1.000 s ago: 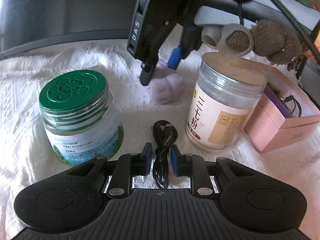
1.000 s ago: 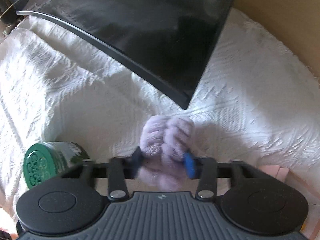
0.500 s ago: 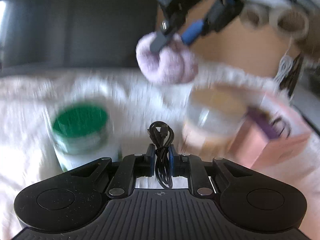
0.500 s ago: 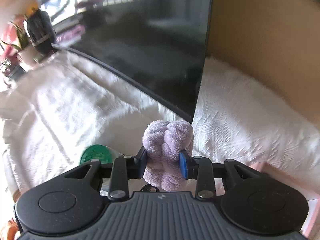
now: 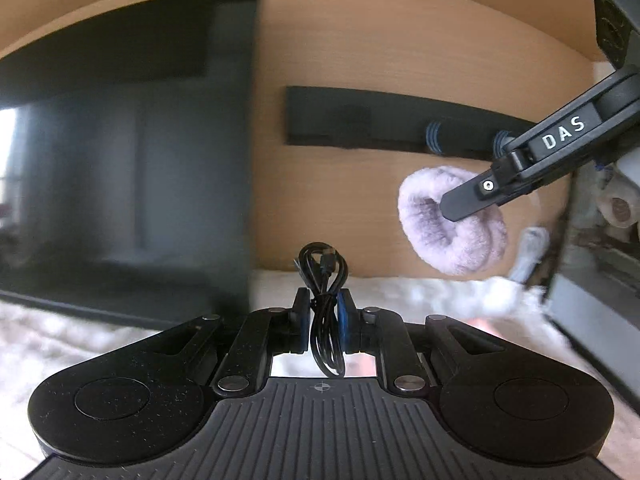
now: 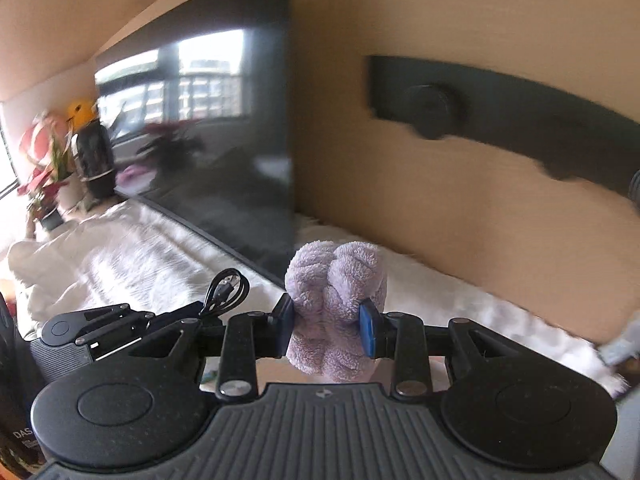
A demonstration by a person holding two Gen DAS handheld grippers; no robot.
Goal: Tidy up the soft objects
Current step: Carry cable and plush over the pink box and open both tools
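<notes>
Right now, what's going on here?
A person is working two handheld tools at once. The left tool is shut on a coiled black cable; the right tool is shut on a fluffy purple scrunchie. Both items are held in the air above the white cloth, in front of the dark screen.

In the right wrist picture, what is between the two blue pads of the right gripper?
The right wrist view shows a fluffy purple scrunchie between the pads of the right gripper, squeezed on both sides and lifted above the white cloth.
</notes>
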